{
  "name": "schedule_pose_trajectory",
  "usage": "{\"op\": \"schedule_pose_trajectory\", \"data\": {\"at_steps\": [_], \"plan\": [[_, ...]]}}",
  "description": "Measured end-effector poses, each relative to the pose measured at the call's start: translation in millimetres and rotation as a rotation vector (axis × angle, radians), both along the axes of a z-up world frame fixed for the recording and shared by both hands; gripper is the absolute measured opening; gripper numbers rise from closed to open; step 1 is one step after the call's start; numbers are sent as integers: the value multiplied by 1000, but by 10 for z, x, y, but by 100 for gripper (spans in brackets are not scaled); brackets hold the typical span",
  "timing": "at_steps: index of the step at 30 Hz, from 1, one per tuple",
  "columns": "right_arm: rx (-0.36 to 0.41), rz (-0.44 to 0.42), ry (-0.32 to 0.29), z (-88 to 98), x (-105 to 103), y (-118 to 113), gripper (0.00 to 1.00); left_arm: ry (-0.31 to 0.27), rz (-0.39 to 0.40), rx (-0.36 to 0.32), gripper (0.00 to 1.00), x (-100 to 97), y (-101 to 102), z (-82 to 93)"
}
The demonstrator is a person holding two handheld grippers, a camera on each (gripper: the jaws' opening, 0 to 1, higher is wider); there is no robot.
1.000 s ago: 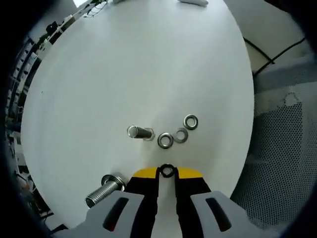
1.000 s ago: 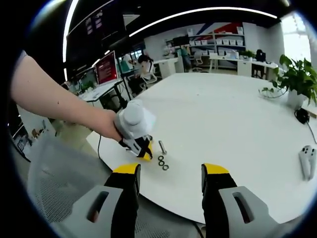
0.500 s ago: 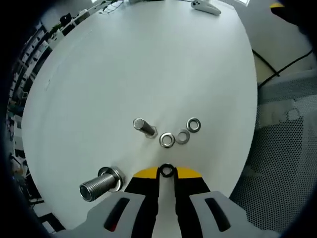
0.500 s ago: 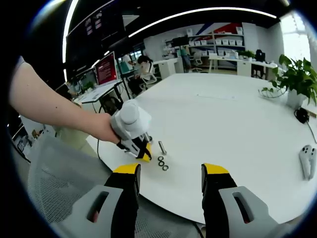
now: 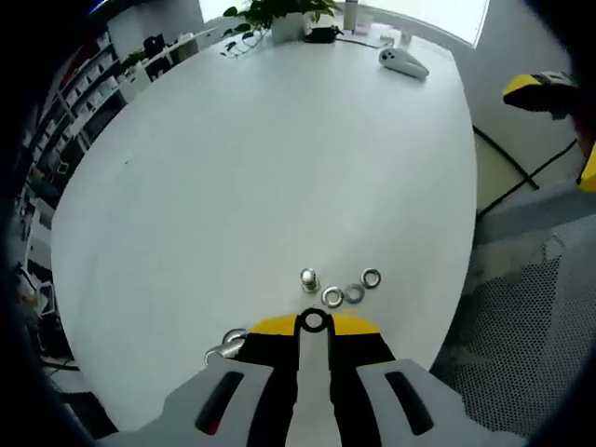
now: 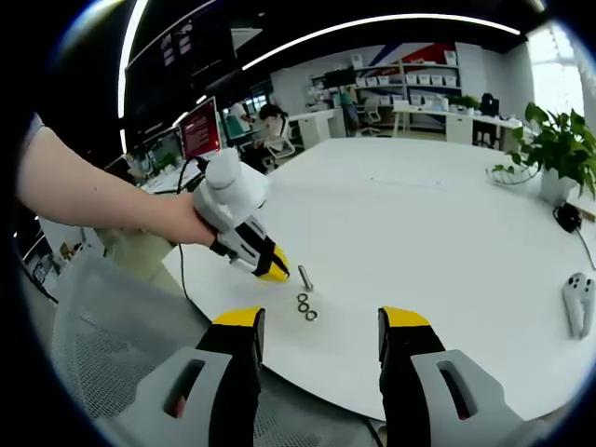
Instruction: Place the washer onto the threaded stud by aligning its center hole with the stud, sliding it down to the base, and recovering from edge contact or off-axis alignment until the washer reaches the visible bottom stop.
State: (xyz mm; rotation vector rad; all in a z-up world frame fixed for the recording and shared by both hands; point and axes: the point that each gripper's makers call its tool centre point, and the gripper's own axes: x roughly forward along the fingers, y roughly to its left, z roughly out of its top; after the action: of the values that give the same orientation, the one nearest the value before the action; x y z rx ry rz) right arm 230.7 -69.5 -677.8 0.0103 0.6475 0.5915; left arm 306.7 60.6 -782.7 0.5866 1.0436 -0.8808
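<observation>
Left gripper view: left gripper pinching washer edgewise, just short of upright stud, hole exposed for threading. Right gripper spread, idle.

My white round table carries a stud standing near the edge closest to me, three washers just beside it, a second bolt, and a controller across the table.
</observation>
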Motion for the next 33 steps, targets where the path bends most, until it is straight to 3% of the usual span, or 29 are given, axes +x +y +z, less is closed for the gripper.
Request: {"op": "schedule_pose_trajectory", "data": {"at_steps": [8, 33], "plan": [[0, -4, 0, 1, 1, -7, 51, -56, -69, -10, 8, 105, -168, 210], [8, -14, 3, -3, 3, -23, 51, -19, -195, 116, 8, 146, -199, 0]]}}
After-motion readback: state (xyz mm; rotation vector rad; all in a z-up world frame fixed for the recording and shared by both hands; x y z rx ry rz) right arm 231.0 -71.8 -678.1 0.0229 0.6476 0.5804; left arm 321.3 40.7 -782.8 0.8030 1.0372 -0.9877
